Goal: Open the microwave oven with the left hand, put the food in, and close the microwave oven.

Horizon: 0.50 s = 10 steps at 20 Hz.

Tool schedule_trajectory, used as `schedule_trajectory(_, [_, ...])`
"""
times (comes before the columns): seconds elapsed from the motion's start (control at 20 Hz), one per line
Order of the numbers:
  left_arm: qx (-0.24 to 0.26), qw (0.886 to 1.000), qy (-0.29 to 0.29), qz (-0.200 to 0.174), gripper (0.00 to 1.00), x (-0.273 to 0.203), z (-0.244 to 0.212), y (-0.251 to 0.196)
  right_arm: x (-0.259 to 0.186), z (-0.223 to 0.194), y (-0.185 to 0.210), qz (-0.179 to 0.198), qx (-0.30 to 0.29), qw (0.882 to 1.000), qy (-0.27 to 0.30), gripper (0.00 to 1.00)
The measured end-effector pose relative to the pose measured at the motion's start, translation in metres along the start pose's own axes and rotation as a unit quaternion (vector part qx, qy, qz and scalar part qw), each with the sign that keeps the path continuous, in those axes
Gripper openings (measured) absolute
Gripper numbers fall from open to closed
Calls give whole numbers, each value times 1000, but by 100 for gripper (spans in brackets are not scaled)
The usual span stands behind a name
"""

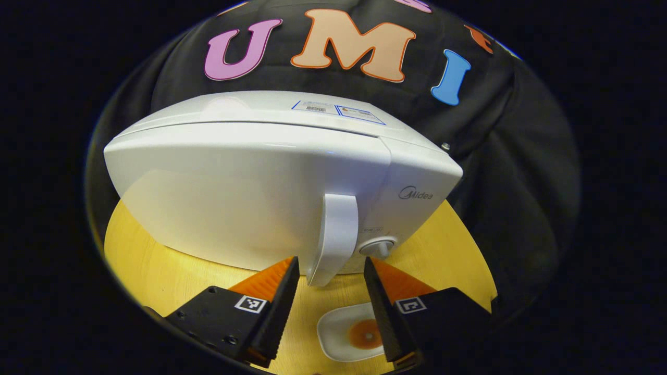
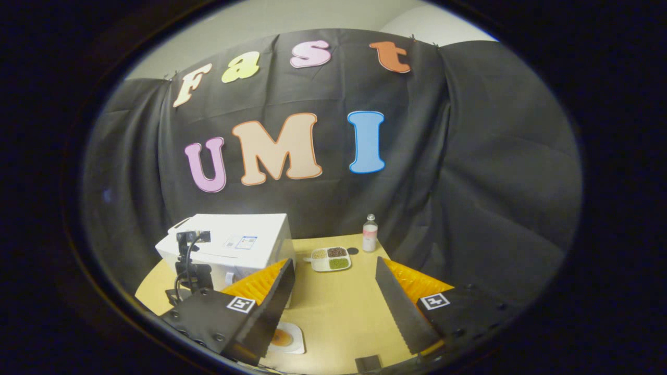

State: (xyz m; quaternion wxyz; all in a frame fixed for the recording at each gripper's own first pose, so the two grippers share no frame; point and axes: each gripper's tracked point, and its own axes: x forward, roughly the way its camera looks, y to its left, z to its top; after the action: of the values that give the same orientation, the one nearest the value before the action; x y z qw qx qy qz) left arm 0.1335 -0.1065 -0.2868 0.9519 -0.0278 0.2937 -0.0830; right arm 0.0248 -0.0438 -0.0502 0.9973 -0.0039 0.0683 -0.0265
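The white microwave stands on the wooden table with its door closed and a vertical handle near its right side. My left gripper is open, with the handle's lower end between its fingertips and a gap on each side. Below it lies a white plate with orange-brown food. In the right gripper view, the right gripper hangs open and empty above the table, well back from the microwave. The left gripper's body shows at the microwave's front, and the plate lies near the left finger.
A round knob sits right of the handle. At the table's far side stand a divided tray of grains and a small bottle. Black cloth walls close in behind and to the right.
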Motion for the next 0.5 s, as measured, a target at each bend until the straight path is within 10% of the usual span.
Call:
schedule_trajectory(0.25, [-5,1000,12,17,33,14,-1,9,7,-1,2,1,3,1000,0,92])
schedule_trajectory(0.5, [28,999,11,24,19,11,-3,8,11,-11,3,1,5,1000,13,92])
